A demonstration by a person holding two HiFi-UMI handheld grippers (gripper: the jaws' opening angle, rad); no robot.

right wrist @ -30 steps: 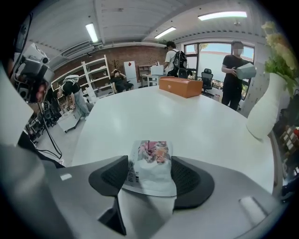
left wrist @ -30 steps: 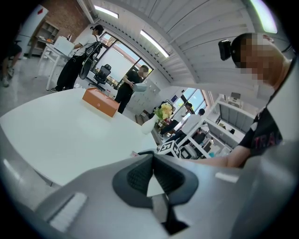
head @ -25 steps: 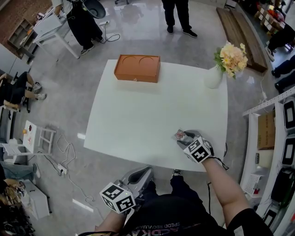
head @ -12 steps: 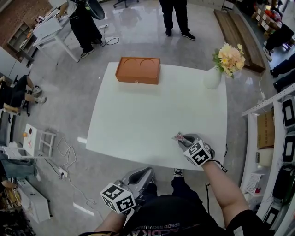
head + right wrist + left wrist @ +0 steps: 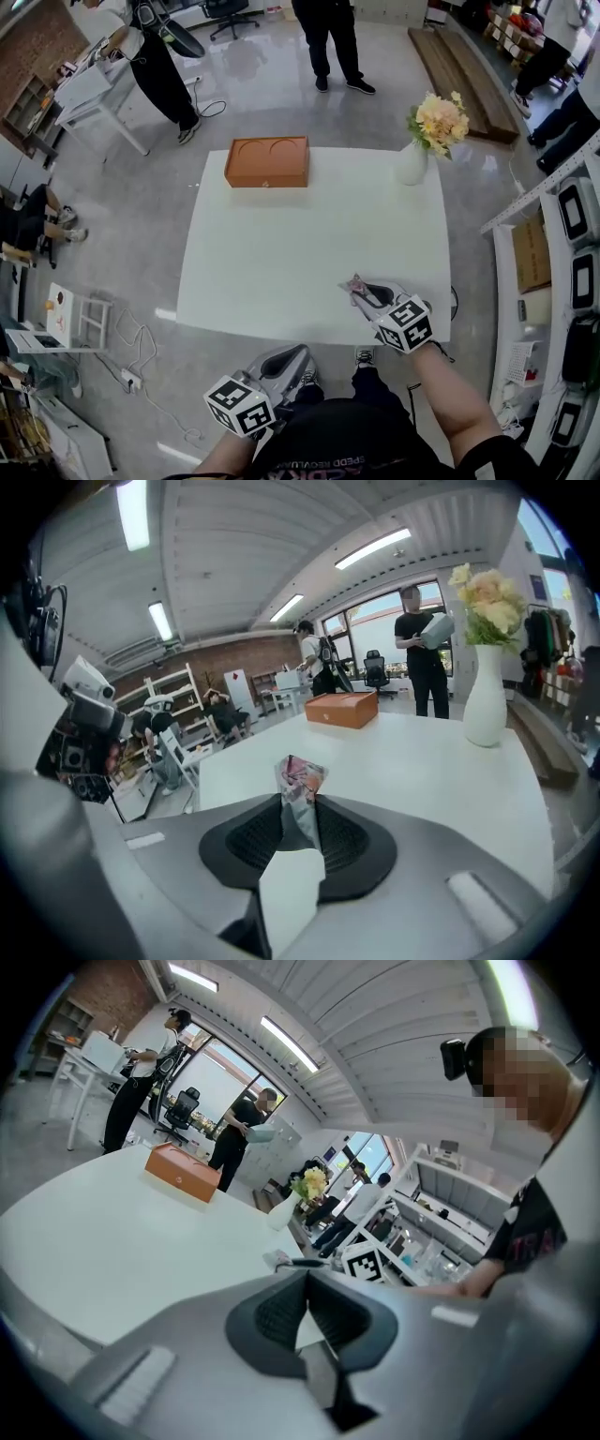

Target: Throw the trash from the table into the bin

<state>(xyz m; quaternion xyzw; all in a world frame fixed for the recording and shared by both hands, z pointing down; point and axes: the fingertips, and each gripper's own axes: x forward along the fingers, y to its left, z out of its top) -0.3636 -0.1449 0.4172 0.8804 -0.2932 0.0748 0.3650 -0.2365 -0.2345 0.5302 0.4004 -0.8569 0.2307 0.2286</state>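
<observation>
While the right gripper [image 5: 298,817] has its jaws narrow, having just been closing on the crumpled pink-and-silver foil wrapper [image 5: 300,778], the hold looks slim. The ribbed pads pinch only the wrapper's lower twist, and its crumpled head stands free above them. In the head view the wrapper [image 5: 356,284] sits at the tip of the right gripper [image 5: 361,291], over the near right part of the white square table [image 5: 281,244].

The main risk, as I judge it, is slippage. Foil is slick and springy, so a quick swing or a roll of the wrist could let the twist slide out of the pads, dropping the trash on the table or the floor.

A second risk lies in the route, since no view shows the bin. The carry calls for a turn away from the table, and a blind sweep could knock the left gripper [image 5: 298,354], which hangs low by the table's near edge. Its jaws are closed together on nothing in its own view [image 5: 307,1283].

The white vase of pale flowers [image 5: 412,164] and the orange rectangular box [image 5: 267,161] stand well apart at the far side and seem safe.
</observation>
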